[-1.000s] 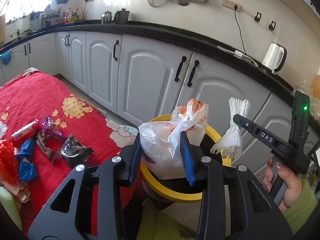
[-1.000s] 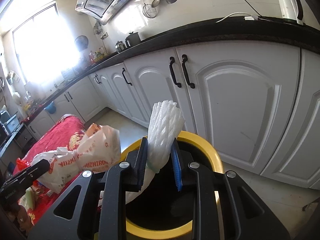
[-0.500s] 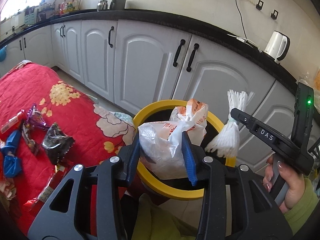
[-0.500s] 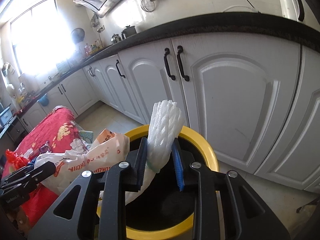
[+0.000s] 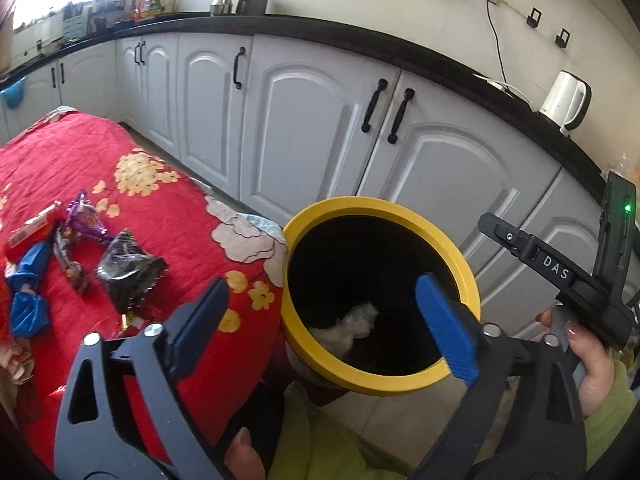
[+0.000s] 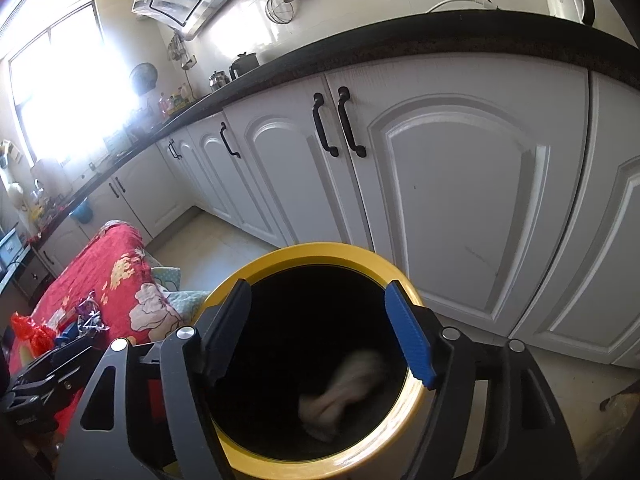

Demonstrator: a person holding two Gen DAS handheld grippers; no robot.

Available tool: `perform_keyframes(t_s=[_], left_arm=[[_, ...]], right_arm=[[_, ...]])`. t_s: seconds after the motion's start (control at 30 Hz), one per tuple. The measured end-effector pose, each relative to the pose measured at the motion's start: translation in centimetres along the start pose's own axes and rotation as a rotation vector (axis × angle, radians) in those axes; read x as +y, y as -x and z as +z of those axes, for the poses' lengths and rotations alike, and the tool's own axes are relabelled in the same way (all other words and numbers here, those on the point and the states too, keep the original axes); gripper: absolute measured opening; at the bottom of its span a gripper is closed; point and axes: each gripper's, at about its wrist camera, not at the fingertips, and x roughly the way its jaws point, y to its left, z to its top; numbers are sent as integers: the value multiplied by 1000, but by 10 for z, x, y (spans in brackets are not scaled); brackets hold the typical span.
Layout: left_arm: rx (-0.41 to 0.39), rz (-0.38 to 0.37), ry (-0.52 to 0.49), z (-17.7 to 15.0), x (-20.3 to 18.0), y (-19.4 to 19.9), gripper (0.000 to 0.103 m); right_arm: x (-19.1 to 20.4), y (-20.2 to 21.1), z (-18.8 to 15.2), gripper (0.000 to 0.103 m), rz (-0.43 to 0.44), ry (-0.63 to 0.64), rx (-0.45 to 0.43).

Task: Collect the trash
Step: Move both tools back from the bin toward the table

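A black bin with a yellow rim [image 5: 384,208] [image 6: 320,250] stands beside the table. My left gripper [image 5: 324,322] is open and empty just above the bin's near-left rim. My right gripper [image 6: 326,330] is open and empty over the bin mouth; it also shows in the left wrist view [image 5: 556,264]. A white plastic bag [image 5: 352,322] lies inside the bin. A blurred white foam net [image 6: 348,392] is falling inside the bin. A black wrapper [image 5: 128,272], a purple wrapper [image 5: 82,218], a blue wrapper [image 5: 28,280] and a red packet [image 5: 30,230] lie on the red floral tablecloth [image 5: 160,200].
White kitchen cabinets [image 5: 304,136] with black handles run behind the bin under a black counter [image 5: 360,44]. A white kettle [image 5: 566,98] stands on the counter at right. Tiled floor [image 6: 208,232] lies between table and cabinets.
Both grippers opened. The white plastic bag dropped from my left gripper and the foam net dropped from my right gripper, both into the bin.
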Motion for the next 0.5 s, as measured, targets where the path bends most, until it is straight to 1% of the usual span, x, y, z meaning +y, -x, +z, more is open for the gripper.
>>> perform_keyframes(t_s=[0.03,0.27,0.5], left_arm=[[-5,3,5,1,1,2,92],[-48,42,17,5,12,25,92],[-94,80,35,5,26,48,92]], right_arm=[[0,0,0,71,2,1,-2],[15,9,3,72,41,16,-16],[42,23,6,76,98,52,-34]])
